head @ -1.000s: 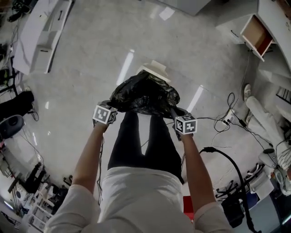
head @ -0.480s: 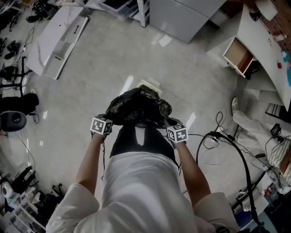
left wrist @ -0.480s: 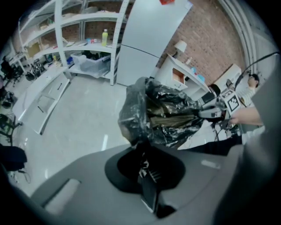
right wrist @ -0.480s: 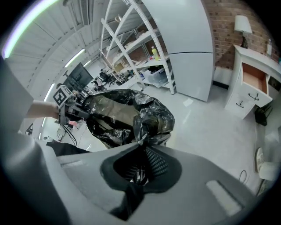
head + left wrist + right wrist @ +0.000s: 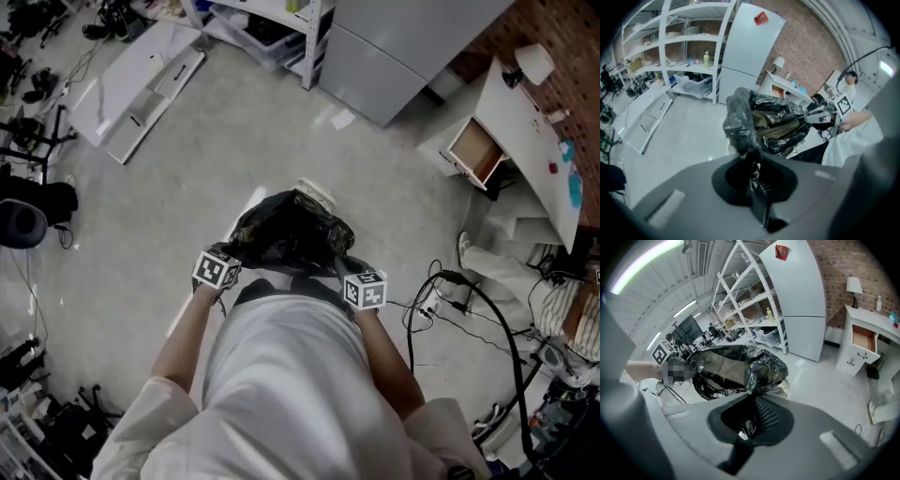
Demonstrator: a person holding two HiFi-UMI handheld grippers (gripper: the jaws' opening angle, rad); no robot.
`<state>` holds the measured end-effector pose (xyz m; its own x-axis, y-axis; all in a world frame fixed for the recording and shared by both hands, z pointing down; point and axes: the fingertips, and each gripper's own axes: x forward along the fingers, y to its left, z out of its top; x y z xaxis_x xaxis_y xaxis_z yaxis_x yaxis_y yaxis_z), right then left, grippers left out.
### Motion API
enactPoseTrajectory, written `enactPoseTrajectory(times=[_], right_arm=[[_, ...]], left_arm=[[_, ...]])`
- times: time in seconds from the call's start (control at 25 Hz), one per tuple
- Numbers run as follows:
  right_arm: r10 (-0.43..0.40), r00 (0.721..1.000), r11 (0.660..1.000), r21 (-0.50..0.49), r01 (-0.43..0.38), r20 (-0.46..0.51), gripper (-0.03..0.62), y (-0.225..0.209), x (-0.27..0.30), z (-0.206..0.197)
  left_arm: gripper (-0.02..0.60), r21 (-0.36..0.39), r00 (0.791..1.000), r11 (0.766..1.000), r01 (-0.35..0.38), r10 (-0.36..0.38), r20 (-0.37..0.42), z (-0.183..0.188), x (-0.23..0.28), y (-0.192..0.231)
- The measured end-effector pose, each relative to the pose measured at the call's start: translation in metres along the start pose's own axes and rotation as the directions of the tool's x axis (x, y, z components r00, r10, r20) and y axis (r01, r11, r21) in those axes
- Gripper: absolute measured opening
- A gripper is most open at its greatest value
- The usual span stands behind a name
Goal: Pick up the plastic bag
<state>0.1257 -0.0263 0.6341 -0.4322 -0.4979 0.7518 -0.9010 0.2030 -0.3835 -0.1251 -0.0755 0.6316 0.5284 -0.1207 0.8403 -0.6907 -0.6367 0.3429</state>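
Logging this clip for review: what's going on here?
A person stands holding a black plastic bag with two handheld grippers. The left gripper is shut on one edge of the bag, and the right gripper is shut on the opposite edge. The bag is spread between them in front of the person, up off the floor.

The pale, glossy floor (image 5: 178, 178) carries a long white panel (image 5: 141, 80) lying flat at the upper left, a white shelf rack (image 5: 281, 28), a tall refrigerator (image 5: 412, 47), a white desk (image 5: 511, 108) with an open drawer, and loose black cables (image 5: 469, 281) at the right.
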Motion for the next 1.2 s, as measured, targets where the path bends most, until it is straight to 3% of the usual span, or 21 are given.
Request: enactPoseTrajectory(times=[0.24,0.44,0.64,0.84,1.08,1.2], right_arm=[[-0.074,0.988,0.996,0.050,0.067,0.138,0.005,0.050,-0.052,0.013],[-0.118,0.969,0.992,0.071,0.104,0.219,0.005,0.109,-0.078,0.000],[-0.149,0.940,0.989,0.022,0.149,0.307,0.005,0.141,-0.106,-0.004],[-0.173,0.920,0.972,-0.090,0.217,0.351,0.005,0.170,-0.133,-0.005],[-0.138,0.898,0.977,-0.092,0.193,0.419,0.005,0.171,-0.180,-0.002],[-0.119,0.886,0.968,-0.146,0.204,0.448,0.005,0.177,-0.198,0.008]], left_arm=[[0.006,0.115,0.997,0.993,0.031,-0.039,0.067,-0.007,-0.068,-0.018],[0.006,0.202,0.991,0.978,0.044,-0.069,0.118,-0.031,-0.122,-0.025],[0.006,0.232,0.981,0.972,0.033,-0.076,0.180,-0.037,-0.155,-0.035],[0.006,0.288,0.982,0.957,0.045,-0.096,0.165,-0.049,-0.180,-0.045],[0.006,0.295,0.972,0.955,0.017,-0.084,0.218,-0.035,-0.201,-0.081],[0.006,0.284,0.963,0.959,-0.002,-0.075,0.258,-0.026,-0.205,-0.095]])
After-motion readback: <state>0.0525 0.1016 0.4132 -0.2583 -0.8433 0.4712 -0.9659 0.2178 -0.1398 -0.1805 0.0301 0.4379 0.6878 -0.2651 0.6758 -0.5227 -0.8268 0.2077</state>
